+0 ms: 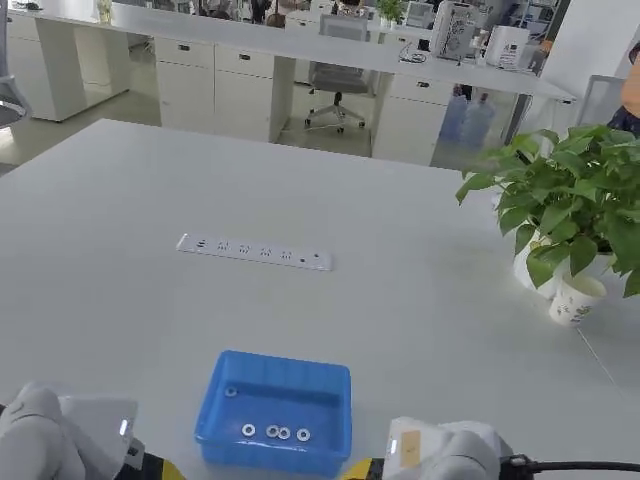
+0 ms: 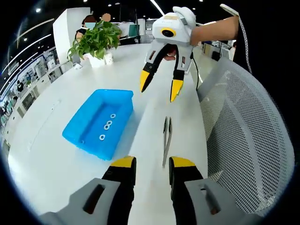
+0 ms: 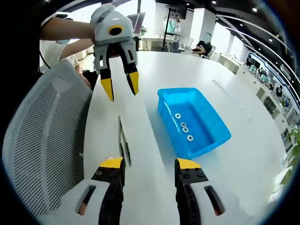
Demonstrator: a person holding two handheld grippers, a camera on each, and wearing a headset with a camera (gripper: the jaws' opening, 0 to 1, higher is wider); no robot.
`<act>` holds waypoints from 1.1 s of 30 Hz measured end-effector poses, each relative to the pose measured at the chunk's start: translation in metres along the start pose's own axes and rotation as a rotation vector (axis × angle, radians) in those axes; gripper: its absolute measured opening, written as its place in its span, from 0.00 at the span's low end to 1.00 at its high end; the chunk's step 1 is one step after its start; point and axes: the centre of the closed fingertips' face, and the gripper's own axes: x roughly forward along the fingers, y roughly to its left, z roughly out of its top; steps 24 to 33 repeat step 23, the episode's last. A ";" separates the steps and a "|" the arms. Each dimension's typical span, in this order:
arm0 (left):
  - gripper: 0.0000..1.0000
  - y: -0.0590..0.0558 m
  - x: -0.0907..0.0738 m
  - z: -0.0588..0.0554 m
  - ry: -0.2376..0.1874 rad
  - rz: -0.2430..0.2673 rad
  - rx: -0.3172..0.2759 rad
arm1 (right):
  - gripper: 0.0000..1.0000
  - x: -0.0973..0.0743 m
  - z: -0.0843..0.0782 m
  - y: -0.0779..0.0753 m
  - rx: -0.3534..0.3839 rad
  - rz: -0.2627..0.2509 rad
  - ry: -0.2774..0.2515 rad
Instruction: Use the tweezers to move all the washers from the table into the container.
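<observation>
Left tongs point(image 2: 152, 163) spread wide and empty over the white surface point(image 1: 120, 260); right tongs point(image 3: 149, 164) just the same, jaws apart, nothing between them; the two pairs face each other along the near edge. Between them the tweezers point(image 2: 166, 139) lie flat on the surface, on the near side of the blue container point(image 1: 270, 455); neither pair of tongs touches them. Five washers point(image 1: 272, 431) sit in the container; four in a row by its near wall, one alone toward the far left corner. Beyond the container a white power strip point(image 1: 253, 251) lies across the middle; far right, a leafy plant point(image 1: 570, 190) with a paper cup point(image 1: 577, 298) just beside it; a mesh chair point(image 2: 243, 140) stands at the near edge.
</observation>
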 end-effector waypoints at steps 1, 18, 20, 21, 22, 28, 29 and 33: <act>0.33 0.000 -0.003 0.001 -0.009 0.008 -0.011 | 0.46 -0.004 -0.001 -0.003 0.019 -0.015 -0.012; 0.60 0.004 -0.035 0.011 -0.191 0.174 -0.143 | 0.83 -0.047 -0.016 -0.017 0.202 -0.177 -0.231; 0.65 0.005 -0.036 0.011 -0.200 0.190 -0.151 | 0.87 -0.051 -0.018 -0.016 0.206 -0.189 -0.247; 0.68 0.005 -0.037 0.010 -0.202 0.196 -0.153 | 0.88 -0.052 -0.018 -0.017 0.212 -0.197 -0.253; 0.71 0.006 -0.039 0.010 -0.211 0.213 -0.159 | 0.89 -0.054 -0.019 -0.017 0.219 -0.199 -0.261; 0.73 0.005 -0.039 0.010 -0.213 0.218 -0.165 | 0.91 -0.057 -0.019 -0.016 0.231 -0.205 -0.276; 0.73 0.005 -0.039 0.010 -0.213 0.218 -0.165 | 0.91 -0.057 -0.019 -0.016 0.231 -0.205 -0.276; 0.73 0.005 -0.039 0.010 -0.213 0.218 -0.165 | 0.91 -0.057 -0.019 -0.016 0.231 -0.205 -0.276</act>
